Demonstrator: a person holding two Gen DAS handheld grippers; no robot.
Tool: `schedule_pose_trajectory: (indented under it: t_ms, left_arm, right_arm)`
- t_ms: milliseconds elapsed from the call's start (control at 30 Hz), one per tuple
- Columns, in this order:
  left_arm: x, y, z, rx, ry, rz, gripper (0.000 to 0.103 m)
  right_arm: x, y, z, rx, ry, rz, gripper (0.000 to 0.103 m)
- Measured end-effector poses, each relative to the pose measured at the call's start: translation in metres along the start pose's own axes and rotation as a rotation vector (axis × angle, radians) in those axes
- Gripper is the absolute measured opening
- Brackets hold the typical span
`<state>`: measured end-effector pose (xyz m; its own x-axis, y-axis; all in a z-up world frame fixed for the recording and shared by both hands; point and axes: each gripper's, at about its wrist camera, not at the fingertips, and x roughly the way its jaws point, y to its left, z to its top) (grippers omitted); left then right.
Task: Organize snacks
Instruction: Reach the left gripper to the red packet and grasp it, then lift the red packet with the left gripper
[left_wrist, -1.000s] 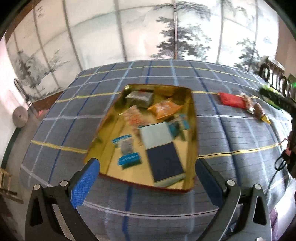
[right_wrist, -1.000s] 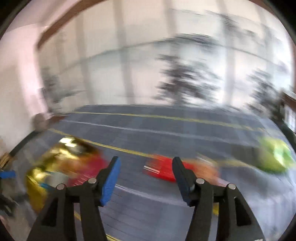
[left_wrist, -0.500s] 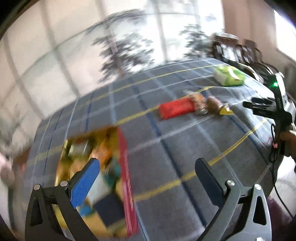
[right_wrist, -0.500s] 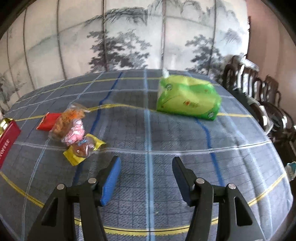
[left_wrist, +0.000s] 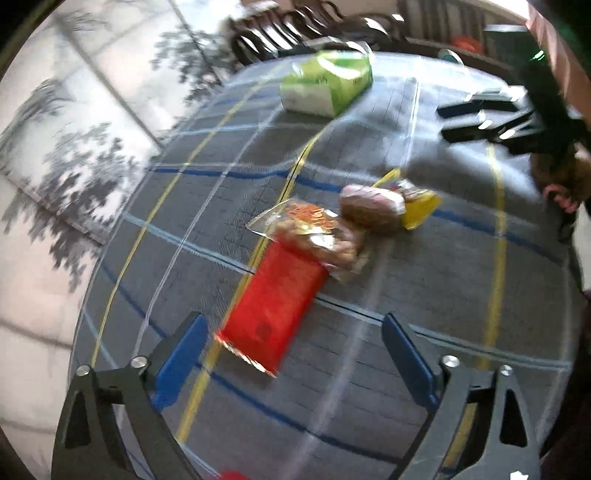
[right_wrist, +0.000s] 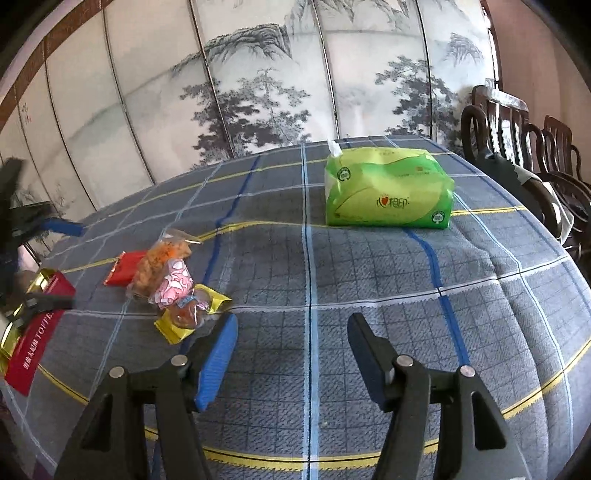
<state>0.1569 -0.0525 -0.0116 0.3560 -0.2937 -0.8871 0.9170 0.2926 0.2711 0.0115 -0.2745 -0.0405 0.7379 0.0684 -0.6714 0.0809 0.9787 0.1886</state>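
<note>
The left gripper (left_wrist: 291, 354) hangs over the plaid tablecloth (left_wrist: 424, 280) with its blue-padded jaws spread wide, having just narrowed a little, and nothing is pinched between them; the near end of a flat red packet (left_wrist: 273, 310) lies in the gap without touching either pad, its print too blurred to read. The right gripper (right_wrist: 291, 336) stands about half open, its jaws having just eased apart, over bare cloth and holding nothing; its left fingertip sits just beside a yellow-wrapped sweet (right_wrist: 192, 314). That sweet lies at the near end of a small cluster of snacks: a pink-and-white patterned wrapper (right_wrist: 173, 280) touches it, then a clear bag of orange-brown crisps (right_wrist: 159, 258) that overlaps the red packet. None of these wrappers carries lettering that can be made out. Farther across the table, well apart from the cluster, a green soft pack of tissues (right_wrist: 388, 192) rests on its side with a white tissue poking from its top; it bears a red heart mark, a few Chinese characters and small round tree emblems. At the left edge of the right wrist view, a gold tin (right_wrist: 26, 306) shows its red side wall, printed in white with what reads as "TOFFEE" above smaller characters. A painted folding screen (right_wrist: 258, 74) of ink trees backs the table, and dark wooden chairs (right_wrist: 517, 122) line its right side.
</note>
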Motion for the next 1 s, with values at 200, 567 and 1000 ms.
schedule_pose_trajectory:
  t_ms: [200,567,1000]
  left_arm:
    - [0.044,0.023,0.006,0.056,0.091,-0.156,0.080]
    - [0.069,0.049,0.009,0.051,0.039,-0.336,0.065]
    - [0.022,-0.017,-0.043,-0.504,0.078,-0.123,0.043]
  right_arm:
    - [-0.002,-0.004,0.001,0.018,-0.014,0.027,0.064]
    - [0.002,-0.002,0.006,0.024,-0.025,0.024,0.071]
    - [0.008,-0.007,0.010,0.054,-0.016,-0.001,0.071]
